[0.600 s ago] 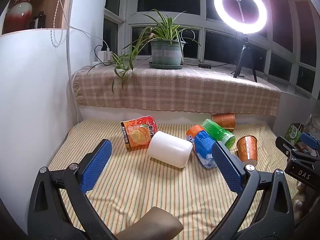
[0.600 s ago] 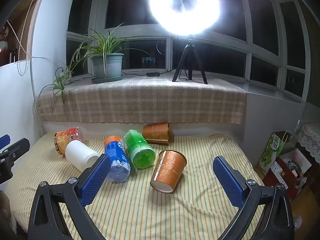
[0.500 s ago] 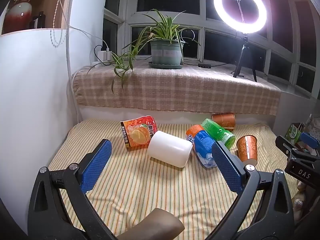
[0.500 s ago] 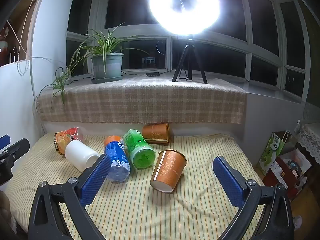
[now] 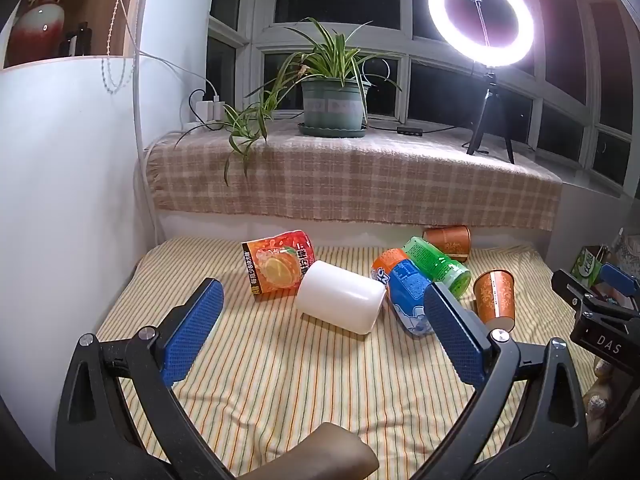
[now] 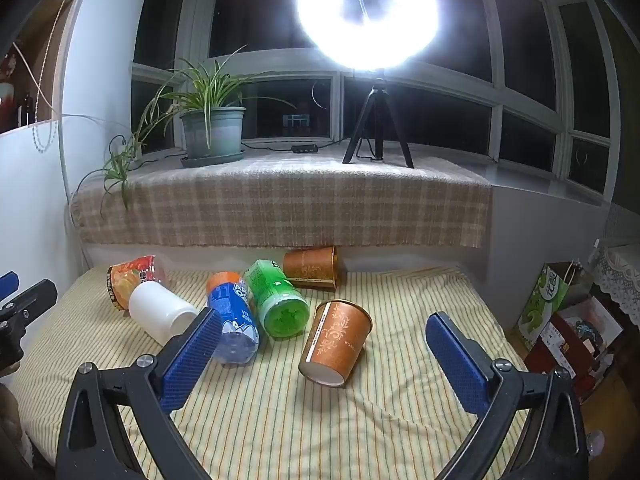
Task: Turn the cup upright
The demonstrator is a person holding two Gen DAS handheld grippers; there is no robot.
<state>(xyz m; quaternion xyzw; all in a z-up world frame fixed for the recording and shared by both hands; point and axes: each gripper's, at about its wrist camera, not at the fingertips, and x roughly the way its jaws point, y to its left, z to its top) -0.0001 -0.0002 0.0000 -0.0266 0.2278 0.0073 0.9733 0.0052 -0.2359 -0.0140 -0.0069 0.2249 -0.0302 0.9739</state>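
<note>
A brown paper cup (image 6: 336,342) lies tipped on the striped cloth (image 6: 320,420), its base toward me, just ahead of my right gripper (image 6: 324,332), which is open with nothing between its blue pads. The same cup (image 5: 494,298) shows at the right in the left wrist view. A second brown cup (image 6: 311,267) lies on its side at the back near the ledge. My left gripper (image 5: 322,318) is open and empty, a short way before a white cup (image 5: 340,302) lying on its side.
An orange snack pouch (image 5: 280,266), a blue bottle (image 6: 234,320) and a green bottle (image 6: 278,302) lie among the cups. A plaid-covered ledge (image 6: 280,204) carries a potted plant (image 6: 214,128) and a ring light (image 6: 368,12). A white wall (image 5: 60,200) is left; boxes (image 6: 560,320) stand right.
</note>
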